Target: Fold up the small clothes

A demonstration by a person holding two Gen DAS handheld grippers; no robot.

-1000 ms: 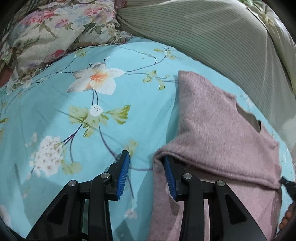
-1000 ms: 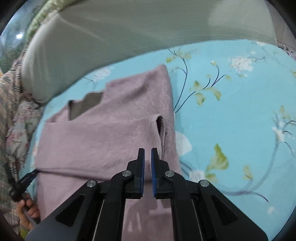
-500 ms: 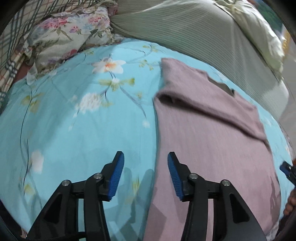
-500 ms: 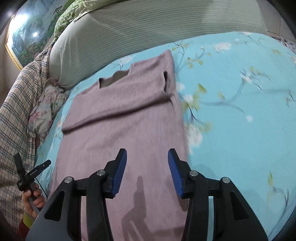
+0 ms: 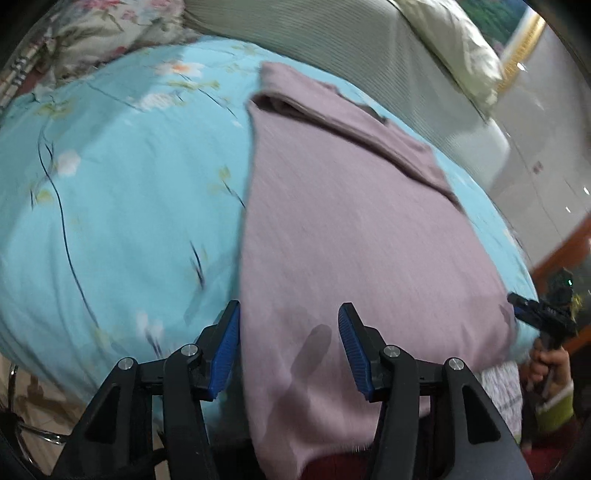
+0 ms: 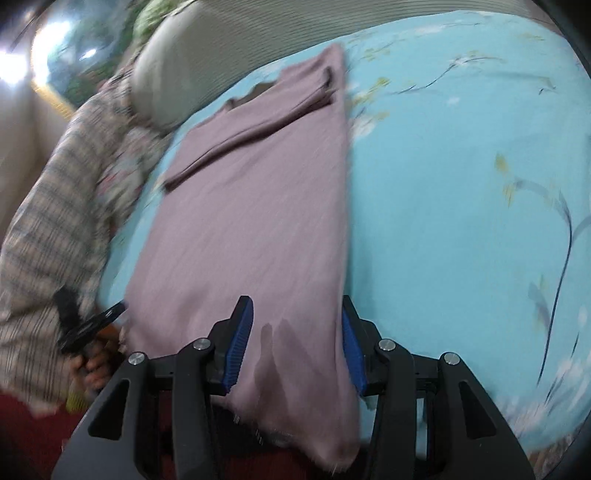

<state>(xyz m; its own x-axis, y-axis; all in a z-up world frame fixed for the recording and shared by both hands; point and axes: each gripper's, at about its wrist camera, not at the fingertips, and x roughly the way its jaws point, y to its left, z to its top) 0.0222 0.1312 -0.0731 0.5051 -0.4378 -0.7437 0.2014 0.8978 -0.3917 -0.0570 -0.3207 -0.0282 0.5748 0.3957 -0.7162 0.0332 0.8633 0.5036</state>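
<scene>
A mauve knit top (image 5: 343, 221) lies flat on a turquoise floral bedsheet (image 5: 110, 203), both sleeves folded across its upper part, its hem hanging over the bed's near edge. My left gripper (image 5: 290, 345) is open above the hem's left corner, holding nothing. My right gripper (image 6: 295, 345) is open above the hem's right corner of the top (image 6: 255, 206), holding nothing. The right gripper also shows at the right edge of the left wrist view (image 5: 543, 317). Both views are motion-blurred.
A grey striped bolster (image 5: 351, 48) and floral pillow (image 5: 107, 29) lie at the bed's head. A plaid blanket (image 6: 51, 221) lies on the left in the right wrist view. The sheet (image 6: 461, 221) spreads to the right of the top.
Both grippers have pulled back from the folded sleeves to the hem at the bed's near edge. The right gripper went from shut to open; the left stayed open.
</scene>
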